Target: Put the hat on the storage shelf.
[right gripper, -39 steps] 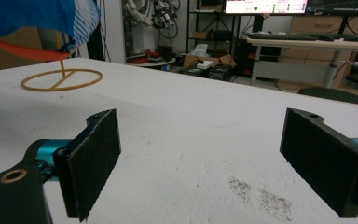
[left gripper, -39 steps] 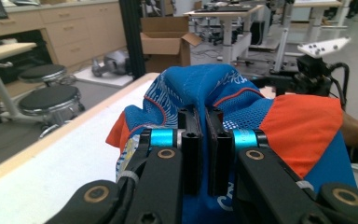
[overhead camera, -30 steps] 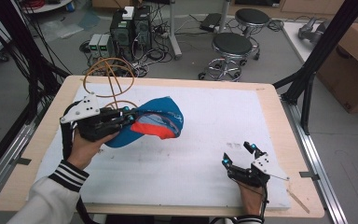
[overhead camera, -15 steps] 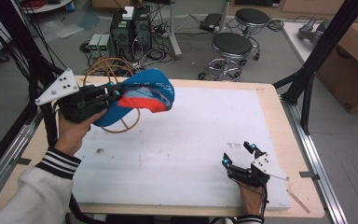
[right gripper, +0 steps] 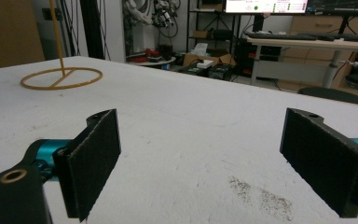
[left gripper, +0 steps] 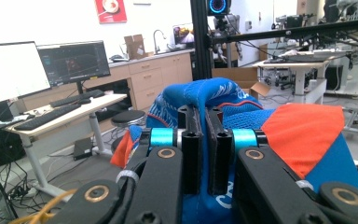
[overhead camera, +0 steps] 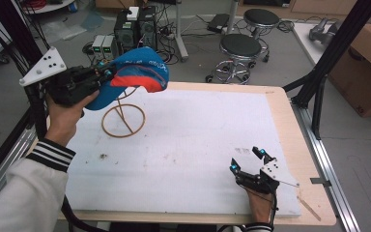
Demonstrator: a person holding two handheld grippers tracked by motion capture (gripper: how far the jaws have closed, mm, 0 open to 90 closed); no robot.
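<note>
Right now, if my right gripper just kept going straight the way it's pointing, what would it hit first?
Probably nothing close. The right gripper, jaws open, sits low over the bare white table top. The gold wire stand lies ahead but off to one side, so it would likely pass clear, though depth is hard to judge.

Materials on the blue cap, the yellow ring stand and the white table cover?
Blue cap with orange panel: soft woven or knit fabric by its folds and mesh texture, matte. Thin yellow ring stand: bent wire or rod, possibly painted metal; unclear. White table cover: looks like matte foam or felt sheet, grainy and scuffed.
</note>
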